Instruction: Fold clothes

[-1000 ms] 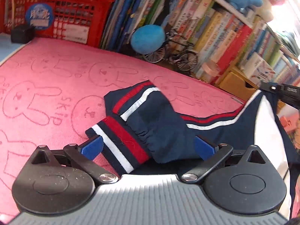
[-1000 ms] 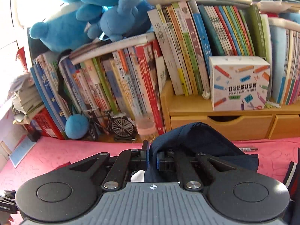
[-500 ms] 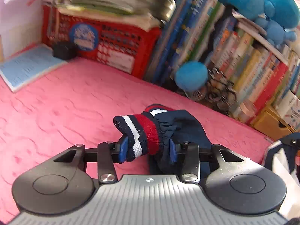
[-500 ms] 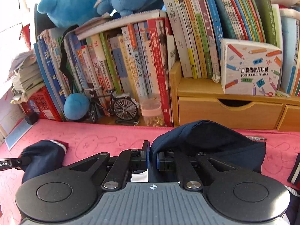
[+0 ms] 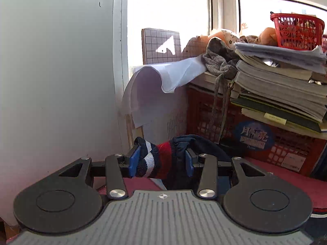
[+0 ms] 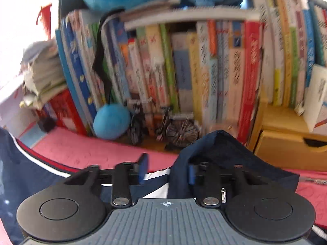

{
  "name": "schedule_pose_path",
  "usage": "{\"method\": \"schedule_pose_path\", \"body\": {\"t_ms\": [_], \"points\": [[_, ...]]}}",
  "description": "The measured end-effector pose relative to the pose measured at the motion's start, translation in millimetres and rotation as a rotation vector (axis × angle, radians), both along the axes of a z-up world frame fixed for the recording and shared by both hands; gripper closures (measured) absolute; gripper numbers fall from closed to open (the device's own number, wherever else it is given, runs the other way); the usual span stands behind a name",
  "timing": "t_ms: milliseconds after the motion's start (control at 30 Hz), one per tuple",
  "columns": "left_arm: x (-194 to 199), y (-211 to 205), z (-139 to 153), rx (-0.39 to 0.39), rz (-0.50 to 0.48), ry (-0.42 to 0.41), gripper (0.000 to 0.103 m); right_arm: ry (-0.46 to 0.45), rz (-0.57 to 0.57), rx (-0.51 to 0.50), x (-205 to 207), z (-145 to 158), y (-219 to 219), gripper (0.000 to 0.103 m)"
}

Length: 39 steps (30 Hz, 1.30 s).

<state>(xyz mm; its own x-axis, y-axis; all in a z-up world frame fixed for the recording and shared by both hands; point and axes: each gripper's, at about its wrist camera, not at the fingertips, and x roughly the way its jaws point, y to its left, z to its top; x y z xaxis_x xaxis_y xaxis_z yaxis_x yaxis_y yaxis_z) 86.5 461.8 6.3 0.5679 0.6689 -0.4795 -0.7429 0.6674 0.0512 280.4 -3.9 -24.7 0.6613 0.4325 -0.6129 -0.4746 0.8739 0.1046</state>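
The garment is a navy jacket with red and white stripes. In the left wrist view my left gripper (image 5: 161, 161) is shut on its striped cuff (image 5: 157, 159), which it holds up off the pink mat (image 5: 286, 181) and towards the wall. In the right wrist view my right gripper (image 6: 166, 171) stands open. A navy fold of the jacket (image 6: 224, 155) drapes over its right finger, and white lining shows below the gap. More of the jacket, with a red and white stripe (image 6: 30, 169), hangs at the left edge.
A grey wall (image 5: 57, 81) and window stand close ahead of the left gripper. A red crate (image 5: 265, 143) carries stacked books (image 5: 282, 85). Ahead of the right gripper are a bookshelf (image 6: 184, 71), a blue ball (image 6: 111, 121), a toy bicycle (image 6: 179, 131) and a wooden drawer (image 6: 286, 149).
My left gripper closed on the striped cuff, lifted it and swung left towards the wall. My right gripper, shut on the navy fabric before, has opened its fingers.
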Motion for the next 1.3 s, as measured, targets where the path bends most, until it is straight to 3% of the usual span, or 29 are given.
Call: {"method": "schedule_pose_path", "body": {"t_ms": [100, 200, 333, 433, 533, 600, 700, 767, 800, 867, 1000, 1100, 1167, 1200, 1300], "points": [[7.4, 6.6, -28.9, -0.054, 0.018, 0.118, 0.050, 0.021, 0.059, -0.078, -17.1, -16.2, 6.7, 0.021], [6.4, 6.5, -44.1, -0.071, 0.011, 0.180, 0.041, -0.012, 0.058, -0.095, -47.1, -10.3, -25.8, 0.009], [0.5, -0.6, -34.5, -0.061, 0.009, 0.176, 0.026, 0.026, -0.028, -0.069, -74.1, -4.2, -94.9, 0.008], [-4.9, -12.6, -18.7, -0.052, -0.002, 0.160, 0.024, 0.044, -0.139, -0.143, -85.8, -13.6, -151.5, 0.008], [-9.2, -32.2, -8.4, -0.027, -0.052, 0.153, 0.022, 0.012, -0.347, -0.269, -94.9, -24.0, -216.0, 0.008], [-9.8, -50.6, -4.8, -0.017, -0.096, 0.155, 0.022, -0.015, -0.571, -0.300, -97.6, -26.2, -265.7, 0.008], [-8.0, -84.8, -2.6, -0.017, -0.193, 0.153, 0.021, 0.038, -1.034, -0.154, -114.7, -23.7, -352.6, 0.008], [-5.2, -113.0, -2.1, -0.028, -0.286, 0.151, 0.021, 0.045, -1.152, -0.009, -139.1, -21.9, -390.0, 0.009], [-3.6, -129.1, -1.1, -0.036, -0.344, 0.150, 0.021, 0.021, -1.114, 0.031, -153.6, -20.0, -396.8, 0.009], [-1.5, -163.2, 2.8, -0.052, -0.470, 0.145, 0.021, -0.064, -0.915, -0.013, -176.0, -15.4, -380.1, 0.009], [-4.5, -234.2, -1.4, -0.138, -0.712, 0.152, 0.020, -0.270, -0.409, -0.285, -189.4, -14.8, -285.2, 0.008], [-6.3, -278.4, -8.3, -0.180, -0.852, 0.169, 0.016, -0.323, -0.170, -0.479, -183.5, -30.3, -213.6, 0.002], [-5.9, -287.1, -18.6, -0.145, -0.851, 0.206, 0.016, -0.303, -0.117, -0.618, -164.5, -46.3, -181.9, 0.003], [-5.6, -291.5, -23.7, -0.128, -0.851, 0.224, 0.016, -0.286, -0.124, -0.674, -152.6, -53.2, -175.7, 0.008], [-4.9, -304.5, -39.2, -0.076, -0.849, 0.279, 0.013, -0.269, -0.282, -0.723, -132.6, -51.8, -202.2, 0.043]]}}
